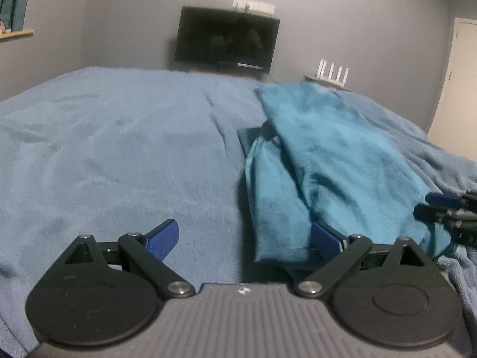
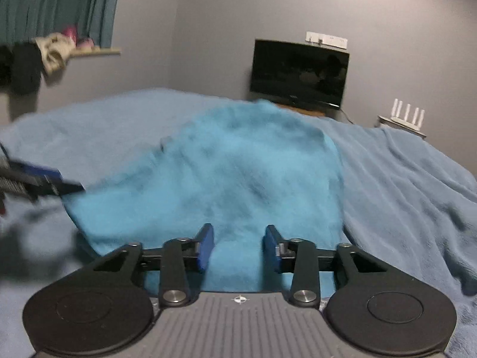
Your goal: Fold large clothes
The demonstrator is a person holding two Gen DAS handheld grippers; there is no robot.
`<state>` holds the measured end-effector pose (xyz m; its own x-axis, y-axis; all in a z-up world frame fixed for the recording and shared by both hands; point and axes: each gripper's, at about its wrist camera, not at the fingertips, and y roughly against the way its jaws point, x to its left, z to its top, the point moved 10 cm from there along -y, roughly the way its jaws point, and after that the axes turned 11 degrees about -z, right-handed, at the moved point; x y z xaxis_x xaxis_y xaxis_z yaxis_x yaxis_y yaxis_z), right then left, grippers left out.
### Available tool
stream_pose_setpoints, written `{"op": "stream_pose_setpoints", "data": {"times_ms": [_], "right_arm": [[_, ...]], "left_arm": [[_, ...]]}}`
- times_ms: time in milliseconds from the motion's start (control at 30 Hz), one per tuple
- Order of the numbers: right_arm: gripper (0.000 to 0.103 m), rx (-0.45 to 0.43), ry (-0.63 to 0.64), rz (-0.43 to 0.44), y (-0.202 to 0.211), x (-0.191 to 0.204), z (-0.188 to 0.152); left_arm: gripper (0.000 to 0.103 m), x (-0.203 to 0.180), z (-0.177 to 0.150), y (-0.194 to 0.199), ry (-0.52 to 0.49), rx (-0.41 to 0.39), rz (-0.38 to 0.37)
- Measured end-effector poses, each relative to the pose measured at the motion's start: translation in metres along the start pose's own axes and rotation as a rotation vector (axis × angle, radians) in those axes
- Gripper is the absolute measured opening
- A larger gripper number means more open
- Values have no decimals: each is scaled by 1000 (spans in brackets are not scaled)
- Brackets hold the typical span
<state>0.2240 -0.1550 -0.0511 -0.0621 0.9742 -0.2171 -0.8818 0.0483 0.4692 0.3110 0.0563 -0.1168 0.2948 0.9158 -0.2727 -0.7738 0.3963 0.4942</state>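
A teal garment (image 1: 322,167) lies partly folded on a blue blanket-covered bed (image 1: 119,149). My left gripper (image 1: 244,238) is wide open just above the bed, its right finger touching the garment's near left edge. The right gripper shows in the left wrist view (image 1: 441,208) at the garment's right edge. In the right wrist view the garment (image 2: 238,173) spreads ahead, blurred. My right gripper (image 2: 238,247) is open, its fingers either side of a raised fold of the garment's near edge. The left gripper shows in the right wrist view (image 2: 44,182) at the garment's left edge.
A dark TV (image 1: 226,38) stands beyond the bed against the grey wall, with a white router (image 1: 331,74) to its right. A shelf with clothes (image 2: 53,50) and a teal curtain (image 2: 59,3) are at the left. A door (image 1: 459,83) is at the right.
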Motion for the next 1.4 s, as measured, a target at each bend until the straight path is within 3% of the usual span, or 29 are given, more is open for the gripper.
{"op": "stream_pose_setpoints", "data": {"times_ms": [200,333,400,500,633,767,967,1000,1167,1267,1300,1333,1367,1400], "right_arm": [[42,50,-92,-3,-10,-17,-13],[44,-12,-237,38,0,-26,-2],[48,-32,-263,3,10,-37,1],[58,13,-300,-60,5,-52,-7],[66,50,-350,-31,3,-56,-18],[66,23,-312,-24,10,-55,-18],[65,-1,-356,3,12,-68,-16],[66,0,-363,10,12,-69,-16],[65,35,-366,52,5,-64,-26],[65,50,-390,84,3,-65,-27],[65,58,-396,92,2,-66,-27],[66,66,-406,97,1,-67,-28],[66,72,-417,102,0,-68,-28],[66,77,-423,105,-2,-69,-28]], "left_arm": [[96,14,-4,-4,54,23,0],[96,19,-9,-7,42,37,25],[96,19,-10,-7,39,38,35],[96,22,-13,-4,39,42,73],[96,13,9,21,2,-24,132],[96,-25,56,21,-48,-68,54],[95,-79,123,-51,2,-3,-89],[94,-80,130,-72,25,26,-88],[89,-46,140,-155,83,151,73],[89,-23,142,-180,189,160,70],[87,-20,143,-186,223,155,34],[73,-19,146,-190,255,150,-18],[47,-20,147,-193,276,150,-63],[41,-21,149,-195,293,148,-94]]}}
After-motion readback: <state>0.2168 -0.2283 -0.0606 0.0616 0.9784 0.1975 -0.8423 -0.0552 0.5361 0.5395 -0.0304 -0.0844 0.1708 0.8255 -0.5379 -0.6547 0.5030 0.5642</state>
